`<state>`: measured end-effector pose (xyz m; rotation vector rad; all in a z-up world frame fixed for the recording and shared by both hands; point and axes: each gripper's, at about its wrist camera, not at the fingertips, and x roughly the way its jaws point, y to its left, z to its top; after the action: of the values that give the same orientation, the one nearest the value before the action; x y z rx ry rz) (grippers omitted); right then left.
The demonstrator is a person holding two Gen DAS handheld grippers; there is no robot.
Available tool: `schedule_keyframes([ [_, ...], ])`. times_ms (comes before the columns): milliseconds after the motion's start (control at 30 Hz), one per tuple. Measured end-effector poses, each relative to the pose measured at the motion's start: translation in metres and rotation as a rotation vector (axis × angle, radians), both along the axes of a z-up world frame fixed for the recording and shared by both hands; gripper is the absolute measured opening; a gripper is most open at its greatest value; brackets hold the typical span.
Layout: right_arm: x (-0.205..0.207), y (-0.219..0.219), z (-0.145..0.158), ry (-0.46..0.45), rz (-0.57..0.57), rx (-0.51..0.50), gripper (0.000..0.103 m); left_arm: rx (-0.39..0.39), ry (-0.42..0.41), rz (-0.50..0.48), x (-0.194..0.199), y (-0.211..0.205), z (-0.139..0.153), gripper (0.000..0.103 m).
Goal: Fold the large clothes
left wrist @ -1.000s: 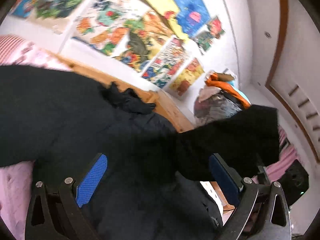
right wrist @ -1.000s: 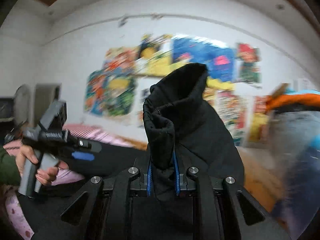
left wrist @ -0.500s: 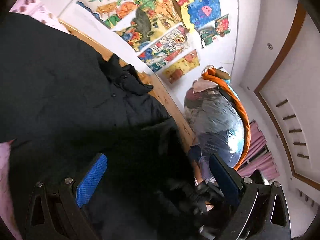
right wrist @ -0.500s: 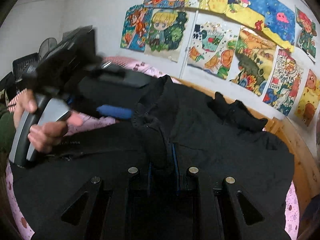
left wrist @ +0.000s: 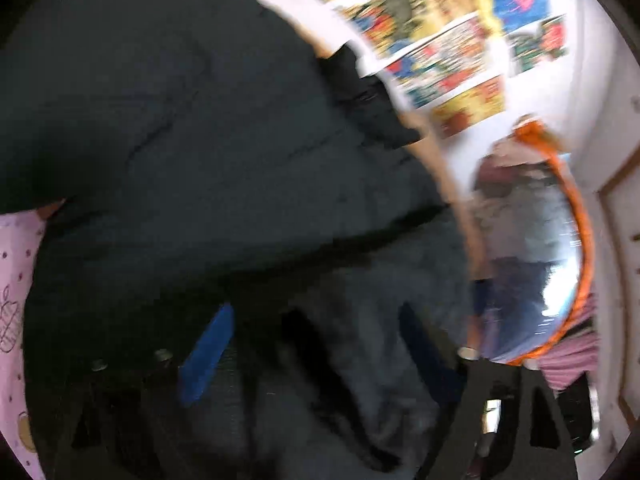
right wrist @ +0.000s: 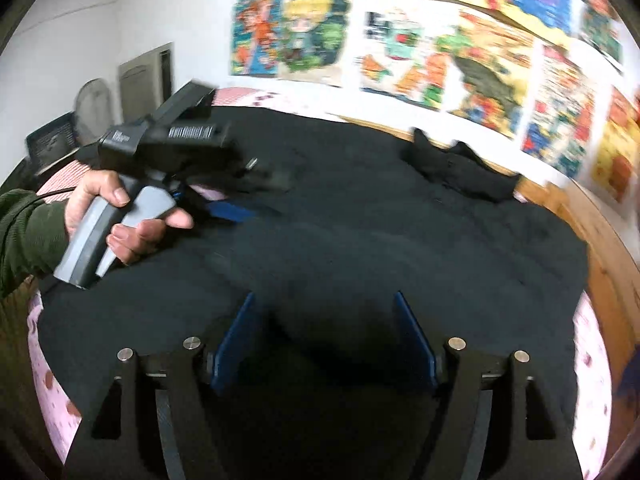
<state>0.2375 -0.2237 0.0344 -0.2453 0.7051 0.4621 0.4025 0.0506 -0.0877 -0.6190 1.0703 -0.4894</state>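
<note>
Right wrist: garment point(right wrist: 360, 240) beneath opening fingers point(right wrist: 412, 344)

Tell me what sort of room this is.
Probably a bedroom, perhaps a child's: a black garment spread on a pink patterned bedsheet, a wooden bed frame, colourful cartoon posters covering the wall.
</note>
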Motion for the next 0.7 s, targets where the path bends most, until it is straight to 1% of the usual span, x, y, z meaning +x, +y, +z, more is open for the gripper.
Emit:
schedule_keyframes([
  [33,-0.004,-0.011,0.0,0.003,-0.029,0.004,0.066,0.023,0.007,-0.002,0.001,-0.002,-0.002,0.066],
  [67,-0.005,-0.021,0.0,0.008,-0.057,0.01,0.066,0.057,0.007,-0.014,0.002,-0.008,-0.002,0.062],
  [100,-0.006,-0.031,0.001,0.014,-0.083,0.017,0.066,0.084,0.006,-0.023,0.002,-0.012,-0.002,0.052],
  [133,-0.003,-0.042,0.0,0.021,-0.108,0.022,0.066,0.104,0.001,-0.033,0.002,-0.017,-0.001,0.038],
  [167,-0.004,-0.051,-0.001,0.024,-0.133,0.024,0.066,0.118,-0.009,-0.039,0.002,-0.02,0.001,0.031],
  [200,0.007,-0.059,-0.003,0.029,-0.154,0.025,0.066,0.155,-0.033,-0.046,0.001,-0.026,0.007,0.021],
  [233,0.01,-0.067,-0.005,0.034,-0.179,0.028,0.066,0.181,-0.048,-0.047,0.0,-0.027,0.009,0.012],
  [267,0.008,-0.077,-0.007,0.042,-0.209,0.04,0.066,0.227,-0.078,-0.04,-0.003,-0.032,0.017,0.008],
  [300,0.02,-0.084,-0.007,0.048,-0.223,0.049,0.066,0.269,-0.1,-0.029,-0.004,-0.034,0.024,0.007],
  [333,0.02,-0.093,-0.008,0.05,-0.247,0.067,0.066,0.332,-0.13,-0.018,-0.006,-0.039,0.034,0.006],
  [367,0.026,-0.1,-0.008,0.05,-0.268,0.079,0.066,0.397,-0.176,0.0,-0.007,-0.047,0.05,0.006],
  [400,0.035,-0.106,-0.009,0.049,-0.287,0.088,0.066,0.421,-0.209,0.008,-0.009,-0.049,0.061,0.005],
  [433,0.039,-0.111,-0.008,0.044,-0.307,0.097,0.066,0.446,-0.269,0.017,-0.011,-0.053,0.079,0.005],
  [467,0.045,-0.118,-0.007,0.034,-0.327,0.105,0.066,0.46,-0.344,0.03,-0.014,-0.057,0.102,0.005],
  [500,0.05,-0.122,-0.005,0.019,-0.347,0.111,0.066,0.461,-0.4,0.039,-0.017,-0.059,0.12,0.005],
  [600,0.066,-0.133,0.005,-0.036,-0.405,0.122,0.066,0.446,-0.599,0.089,-0.029,-0.06,0.188,0.005],
  [633,0.074,-0.136,0.009,-0.062,-0.43,0.122,0.066,0.443,-0.645,0.107,-0.033,-0.057,0.206,0.005],
  [700,0.09,-0.139,0.017,-0.103,-0.466,0.119,0.066,0.445,-0.702,0.147,-0.036,-0.053,0.231,0.005],
])
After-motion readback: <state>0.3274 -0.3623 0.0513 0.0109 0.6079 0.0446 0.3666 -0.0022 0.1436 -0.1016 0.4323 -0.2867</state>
